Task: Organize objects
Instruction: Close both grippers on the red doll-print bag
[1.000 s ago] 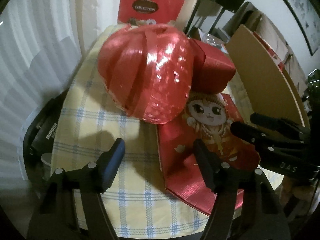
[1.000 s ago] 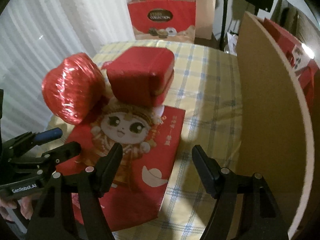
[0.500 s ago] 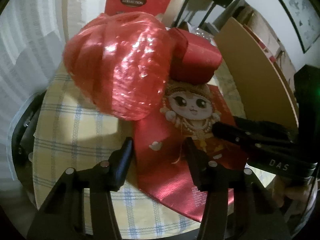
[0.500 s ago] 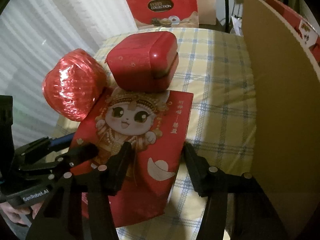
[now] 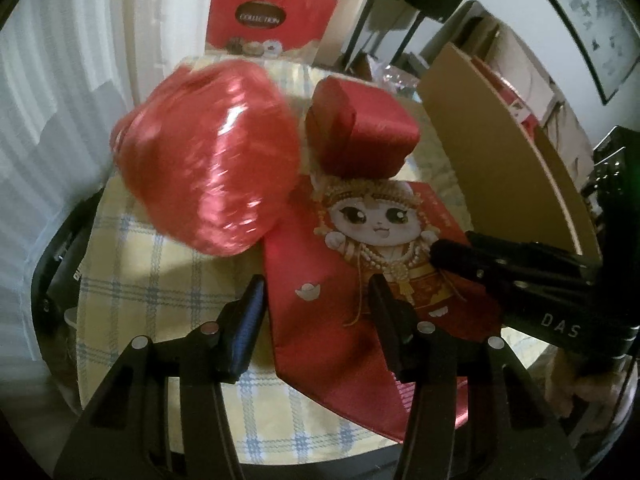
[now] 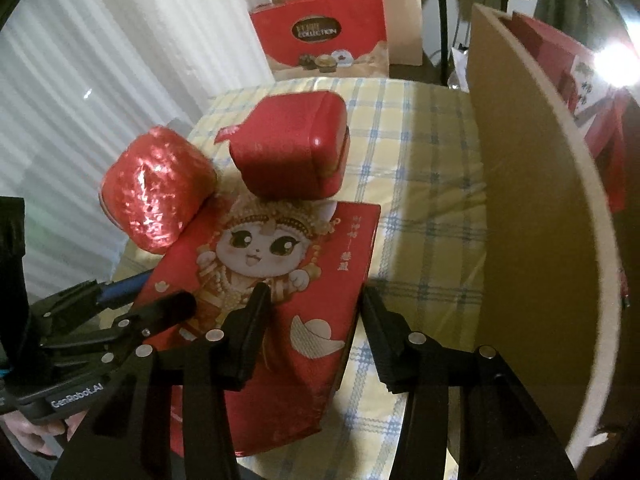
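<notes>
Flat red gift bag [image 6: 276, 300] with the cartoon cat print lies on the bench [image 6: 420, 208], its near end hanging over the near edge. It looks like thin glossy paper: light, floppy, slippery face, creases easily. I judge the best hold is on the long side edges near the near end, one claw per side, not on the printed face.

Right claw [image 6: 310, 312] straddles the bag's right edge, one finger over the print, one over the cloth; the jaws are closing at a middling gap, pads not pressing on it that I can see. Left claw [image 5: 316, 304] straddles the left edge, same middling gap, no visible pinch.

Far end of the bag: red rounded box [image 6: 292, 144] sits on or against it, I can't tell which. Shiny foil-wrapped bundle [image 6: 156, 188] touches the bag's left far corner. Both look light, but would likely drag if I lift the bag.

Cardboard panel [image 6: 532, 208] stands upright along the right edge of the bench.
</notes>
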